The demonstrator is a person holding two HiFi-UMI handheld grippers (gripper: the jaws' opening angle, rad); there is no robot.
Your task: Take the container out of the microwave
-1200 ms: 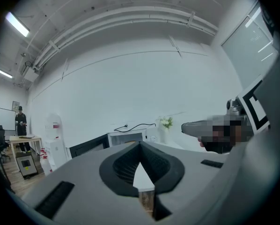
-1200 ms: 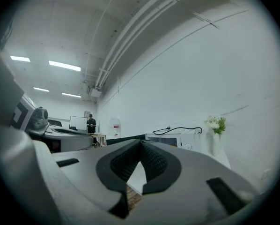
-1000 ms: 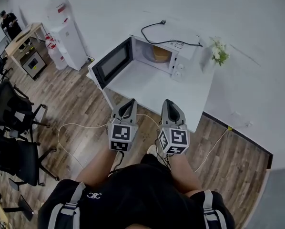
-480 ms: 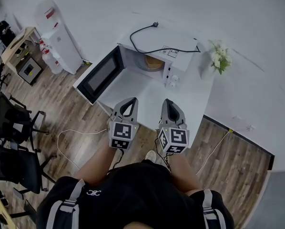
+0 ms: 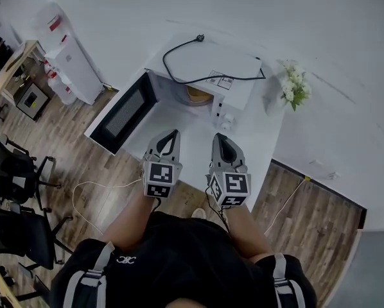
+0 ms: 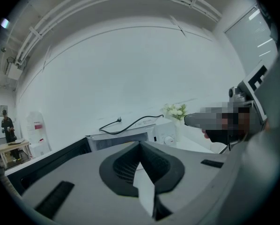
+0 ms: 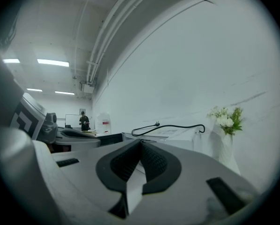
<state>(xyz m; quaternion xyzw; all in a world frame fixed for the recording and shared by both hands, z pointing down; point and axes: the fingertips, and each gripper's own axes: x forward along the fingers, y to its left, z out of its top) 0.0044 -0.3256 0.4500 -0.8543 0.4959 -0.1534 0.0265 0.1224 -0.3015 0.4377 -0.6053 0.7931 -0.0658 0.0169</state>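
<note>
Plainly, the microwave door [image 5: 120, 115] hangs wide open at the left. The left gripper [image 5: 172, 135] points toward the oven with its jaws pressed together on nothing. Past it, the container [image 5: 198, 95] sits inside the cavity of the microwave [image 5: 234, 69], which stands on the white bench [image 5: 259, 140]; only its tan rim shows under the roof. It looks like a shallow, rigid bowl or tub, probably light, though its contents are hidden. Smooth walls could slip, so a pinch over the near rim seems the surest hold, kept level. The right gripper [image 5: 219, 137] is likewise closed and empty, short of the opening. Flowers [image 5: 293, 87] in a vase stand beside the oven at right.
</note>
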